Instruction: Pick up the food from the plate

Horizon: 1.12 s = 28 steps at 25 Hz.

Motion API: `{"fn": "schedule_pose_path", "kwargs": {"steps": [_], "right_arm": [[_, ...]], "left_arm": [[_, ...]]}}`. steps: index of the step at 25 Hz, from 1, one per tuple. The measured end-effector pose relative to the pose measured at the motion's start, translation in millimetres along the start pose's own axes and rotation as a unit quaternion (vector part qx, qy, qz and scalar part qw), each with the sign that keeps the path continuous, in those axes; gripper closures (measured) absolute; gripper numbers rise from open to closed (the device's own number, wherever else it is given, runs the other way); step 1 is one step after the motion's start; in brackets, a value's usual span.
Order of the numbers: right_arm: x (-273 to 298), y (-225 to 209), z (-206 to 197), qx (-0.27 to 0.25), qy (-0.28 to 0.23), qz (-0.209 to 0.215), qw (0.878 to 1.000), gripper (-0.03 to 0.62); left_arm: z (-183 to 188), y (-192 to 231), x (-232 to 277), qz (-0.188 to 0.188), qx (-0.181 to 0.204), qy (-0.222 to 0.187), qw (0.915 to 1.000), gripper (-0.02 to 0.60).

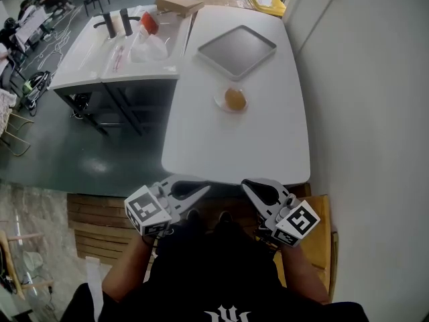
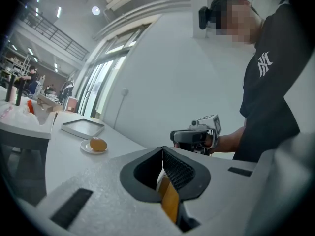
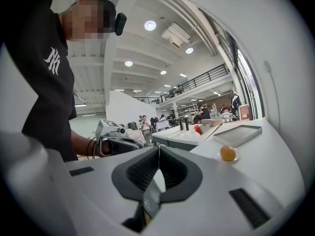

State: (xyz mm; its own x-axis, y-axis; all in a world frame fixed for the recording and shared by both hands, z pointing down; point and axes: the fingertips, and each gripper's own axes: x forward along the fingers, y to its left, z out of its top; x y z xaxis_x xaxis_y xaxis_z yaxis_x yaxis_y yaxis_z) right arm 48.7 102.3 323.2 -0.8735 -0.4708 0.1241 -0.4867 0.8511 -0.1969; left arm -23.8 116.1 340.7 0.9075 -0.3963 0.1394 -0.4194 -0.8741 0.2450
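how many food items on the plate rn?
1. A round orange-brown food item on the small plate, mid-table, next to the grey tray. Nothing looks hidden.

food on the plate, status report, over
Left gripper and right gripper both shut, empty, short of the table edge. Food sits on plate mid-table, untouched. Tray lies beyond it, not in the way.
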Motion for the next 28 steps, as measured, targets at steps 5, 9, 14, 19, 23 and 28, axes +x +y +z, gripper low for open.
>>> {"fn": "schedule_pose_path", "kwargs": {"steps": [5,9,14,19,23,28], "right_arm": [[17.0,1.2,-1.5,0.01,0.005,-0.019,1.0,0.591],[28.5,8.9,-3.5,0.0,0.014,-0.03,0.999,0.591],[35.4,14.6,1.3,-0.013,0.01,-0.062,0.998,0.591],[27.4,12.8,8.5,-0.032,0.016,-0.097,0.995,0.591],[17.6,11.8,19.3,-0.042,0.007,-0.111,0.993,0.591],[17.8,1.2,20.5,-0.031,-0.001,-0.111,0.993,0.591]], "left_arm": [[-6.6,9.4,-9.8,-0.02,-0.008,0.004,0.9998,0.575],[-9.7,9.8,-16.9,-0.048,-0.017,-0.004,0.9987,0.575],[-19.6,15.5,-23.2,-0.072,-0.025,-0.004,0.9971,0.575],[-24.1,25.5,-30.8,-0.078,-0.042,-0.01,0.996,0.575],[-21.6,30.9,-27.6,-0.082,-0.043,-0.009,0.9956,0.575],[-16.8,41.6,-17.5,-0.079,-0.042,-0.006,0.9959,0.575]]}}
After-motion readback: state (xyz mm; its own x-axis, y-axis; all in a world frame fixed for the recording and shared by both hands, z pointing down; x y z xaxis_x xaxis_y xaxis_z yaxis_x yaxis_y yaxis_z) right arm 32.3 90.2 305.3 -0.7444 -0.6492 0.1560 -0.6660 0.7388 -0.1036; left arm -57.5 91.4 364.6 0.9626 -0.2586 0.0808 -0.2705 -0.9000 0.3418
